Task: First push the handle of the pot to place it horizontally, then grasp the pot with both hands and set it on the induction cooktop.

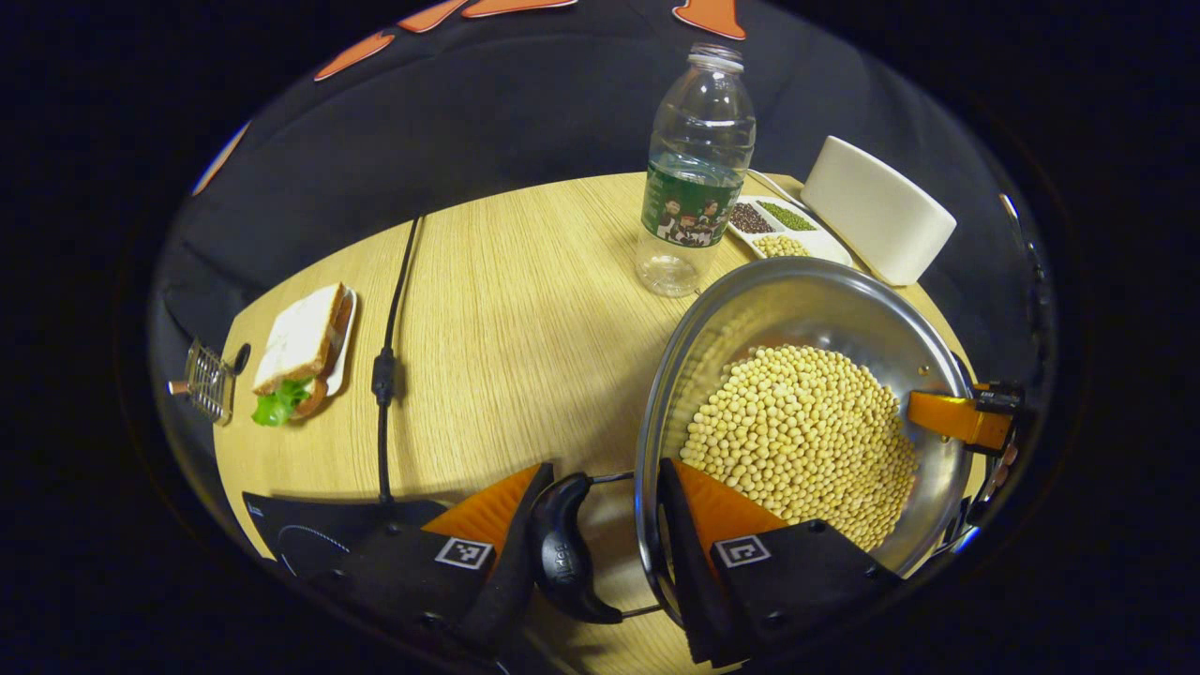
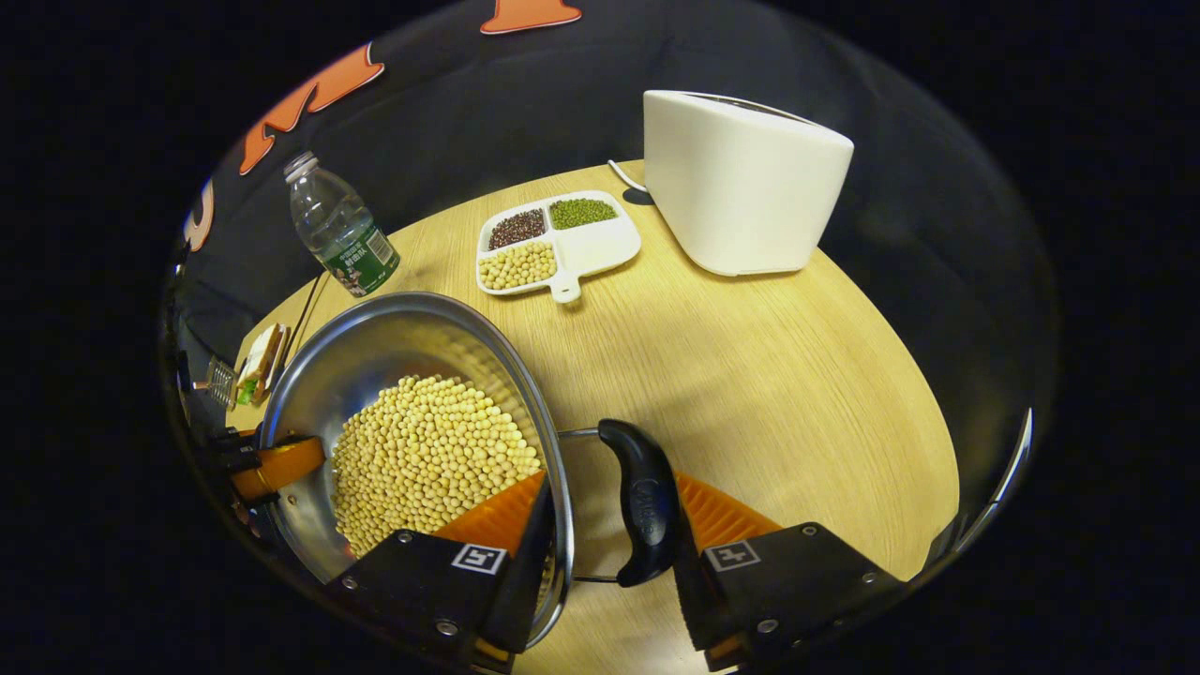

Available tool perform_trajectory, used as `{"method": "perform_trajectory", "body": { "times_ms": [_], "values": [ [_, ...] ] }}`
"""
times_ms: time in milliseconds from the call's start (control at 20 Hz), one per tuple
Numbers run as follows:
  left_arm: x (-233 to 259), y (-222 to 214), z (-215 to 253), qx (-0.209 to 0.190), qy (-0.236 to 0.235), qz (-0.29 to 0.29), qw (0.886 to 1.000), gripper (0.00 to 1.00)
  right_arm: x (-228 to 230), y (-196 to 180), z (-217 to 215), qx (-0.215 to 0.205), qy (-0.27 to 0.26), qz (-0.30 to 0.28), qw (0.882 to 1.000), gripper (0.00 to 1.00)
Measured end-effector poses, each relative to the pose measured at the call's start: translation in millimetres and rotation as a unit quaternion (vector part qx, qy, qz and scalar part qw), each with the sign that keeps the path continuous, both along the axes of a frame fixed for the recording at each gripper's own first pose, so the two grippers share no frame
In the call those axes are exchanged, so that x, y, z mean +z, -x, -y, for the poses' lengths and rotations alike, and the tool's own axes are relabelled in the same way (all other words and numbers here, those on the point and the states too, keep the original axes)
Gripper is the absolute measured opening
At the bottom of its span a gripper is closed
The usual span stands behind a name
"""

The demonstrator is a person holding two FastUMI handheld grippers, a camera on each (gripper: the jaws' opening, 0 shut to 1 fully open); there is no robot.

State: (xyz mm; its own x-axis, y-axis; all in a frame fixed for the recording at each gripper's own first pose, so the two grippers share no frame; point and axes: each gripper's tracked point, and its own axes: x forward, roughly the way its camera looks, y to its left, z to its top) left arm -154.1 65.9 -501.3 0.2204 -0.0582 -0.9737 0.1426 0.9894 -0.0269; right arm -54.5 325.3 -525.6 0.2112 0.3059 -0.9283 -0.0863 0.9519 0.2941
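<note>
A steel pot [image 1: 797, 277] holding soybeans [image 1: 806, 431] takes up the right of the left gripper view. My left gripper [image 1: 607, 476] is shut on it, one finger outside the black side handle [image 1: 562, 553] and the other inside the rim. The far side of the pot is held by the right gripper [image 1: 966, 417]. In the right gripper view, my right gripper [image 2: 609, 487] clamps the pot [image 2: 394, 328] the same way around its other black handle [image 2: 642, 502]. The left gripper [image 2: 272, 464] shows across the beans. The black induction cooktop [image 1: 300, 530] lies at the table's near left.
A plastic bottle [image 1: 698, 178] stands just behind the pot. A divided dish of beans [image 2: 558, 239] and a white appliance [image 2: 745, 183] sit at the back. A sandwich on a plate [image 1: 300, 347], a small wire rack [image 1: 208, 380] and the cooktop's cable [image 1: 384, 375] are on the left.
</note>
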Motion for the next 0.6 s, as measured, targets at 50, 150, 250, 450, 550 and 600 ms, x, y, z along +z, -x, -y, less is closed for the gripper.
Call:
{"method": "perform_trajectory", "body": {
  "times_ms": [50,150,250,450,550,600],
  "values": [
    [5,7,-2,0.012,0.000,-0.003,1.000,0.69,-1,1,-2,-0.001,-0.005,-0.003,1.000,0.62],
    [15,15,-8,0.038,-0.001,-0.001,0.999,0.68,-1,-2,-3,-0.002,-0.013,-0.003,1.000,0.60],
    [26,20,-12,0.045,-0.005,0.001,0.999,0.68,-2,-3,-5,0.002,-0.016,0.005,1.000,0.60],
    [57,10,-21,0.031,-0.020,0.035,0.999,0.70,1,-8,-6,0.002,-0.026,0.021,0.999,0.60],
    [72,8,-25,0.038,-0.020,0.047,0.998,0.69,4,-10,-7,0.002,-0.030,0.033,0.999,0.60],
    [79,6,-27,0.044,-0.019,0.052,0.997,0.70,6,-11,-7,0.005,-0.030,0.040,0.999,0.60]
  ]
}}
